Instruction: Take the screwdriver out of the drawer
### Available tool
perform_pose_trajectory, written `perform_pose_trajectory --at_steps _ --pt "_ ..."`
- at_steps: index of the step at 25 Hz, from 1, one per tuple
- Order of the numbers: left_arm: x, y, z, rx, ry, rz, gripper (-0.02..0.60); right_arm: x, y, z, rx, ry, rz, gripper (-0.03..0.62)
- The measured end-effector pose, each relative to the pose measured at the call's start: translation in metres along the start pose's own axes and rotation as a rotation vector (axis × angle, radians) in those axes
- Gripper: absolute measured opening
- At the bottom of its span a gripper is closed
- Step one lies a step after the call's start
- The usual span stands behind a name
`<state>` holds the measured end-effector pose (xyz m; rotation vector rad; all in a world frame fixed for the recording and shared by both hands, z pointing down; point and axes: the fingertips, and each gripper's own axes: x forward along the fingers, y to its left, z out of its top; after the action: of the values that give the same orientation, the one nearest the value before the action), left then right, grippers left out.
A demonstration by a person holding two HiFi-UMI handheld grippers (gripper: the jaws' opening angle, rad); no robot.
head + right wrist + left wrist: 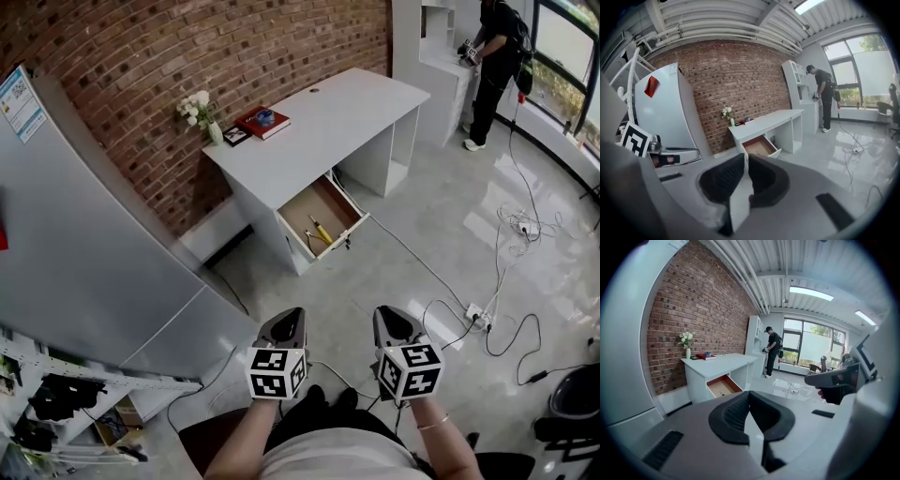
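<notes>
While drawer (349,208) gapes, screwdriver (322,231) inside, perhaps pliers (309,242), left tool (291,314), right tool (388,313) both closed.

- My left hand-held gripper (284,323) and right hand-held gripper (393,322) have matt grey shells that look like plastic.
- Their pads (732,416) are dull black, with a fine ribbed face.
- The desk (361,108) is smooth and white, with little sheen.
- The drawer (349,208) is bare wood-brown inside, with a white painted front.
- The screwdriver (322,231) has a yellow handle that looks like plastic; its shaft is too small to judge.
- The wall (187,56) is rough red brick, quite matt.
- The floor (450,234) is pale and glossy, mirroring the window light.
- The fridge (84,234) is smooth grey with a satin finish.
</notes>
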<state>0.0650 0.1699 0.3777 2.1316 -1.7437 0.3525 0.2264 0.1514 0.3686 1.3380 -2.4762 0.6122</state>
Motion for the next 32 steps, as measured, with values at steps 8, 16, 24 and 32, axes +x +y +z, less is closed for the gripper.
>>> perform_pose_trajectory --at_steps 8,16,24,32 --pt "0.000 -0.018 0.003 0.012 -0.005 -0.005 -0.006 -0.010 -0.005 -0.001 -0.014 0.006 0.012 0.058" --pt "0.013 -0.015 -0.003 0.000 0.020 0.010 -0.006 0.002 -0.014 -0.002 -0.014 0.022 0.005 0.088" --pt "0.040 0.008 -0.001 -0.020 0.045 0.019 -0.006 0.040 -0.025 0.014 -0.022 0.026 -0.015 0.091" --pt "0.085 0.052 0.013 -0.061 0.066 0.029 -0.006 0.104 -0.033 0.030 -0.026 0.086 -0.034 0.092"
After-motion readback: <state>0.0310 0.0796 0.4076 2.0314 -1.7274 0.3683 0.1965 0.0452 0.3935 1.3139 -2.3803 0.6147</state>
